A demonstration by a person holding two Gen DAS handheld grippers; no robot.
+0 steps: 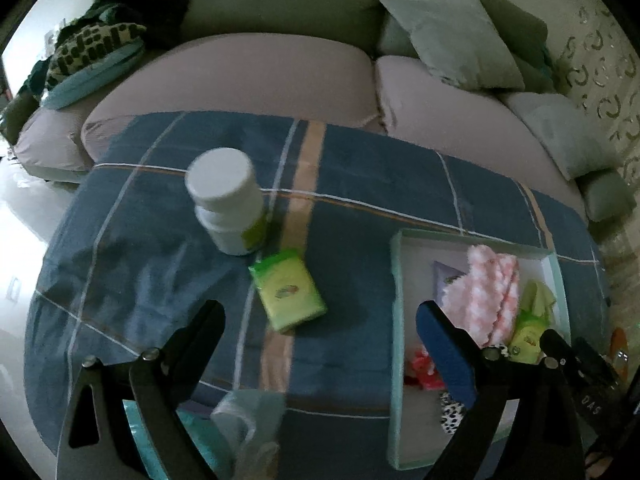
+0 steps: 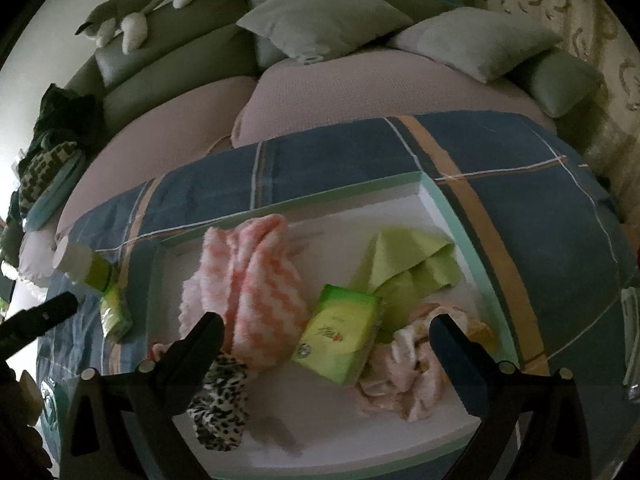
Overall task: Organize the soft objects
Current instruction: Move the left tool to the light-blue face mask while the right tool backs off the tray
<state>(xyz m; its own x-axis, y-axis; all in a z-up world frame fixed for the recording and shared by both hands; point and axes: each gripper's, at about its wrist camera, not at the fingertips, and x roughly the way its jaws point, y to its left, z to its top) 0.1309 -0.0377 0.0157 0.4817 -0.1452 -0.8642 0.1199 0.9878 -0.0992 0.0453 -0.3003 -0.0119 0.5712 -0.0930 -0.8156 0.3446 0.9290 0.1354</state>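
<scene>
- Low light, wrist views only. Work surface: blue plaid cloth spread in front of a sofa.
- Shallow white tray with green rim sits on the cloth; most soft items already inside.
- In the tray: pink-and-white zigzag towel, green cloth, a green tissue pack lying half on the towel's edge, a pale crumpled cloth, a leopard-print piece.
- Still outside: a second green tissue pack flat on the cloth, left of the tray, just beside a white bottle. The bottle looks rigid, so probably not part of the sort.
- Left gripper: fingers wide apart, nothing between them, hovering above the loose pack.
- Right gripper: fingers wide apart over the tray, straddling the pack inside but not pressing on it.
- Judgement: nearly done; one soft item left to move in, likely the left gripper's job.
- Crinkled clear plastic at the near edge; role unclear.
</scene>
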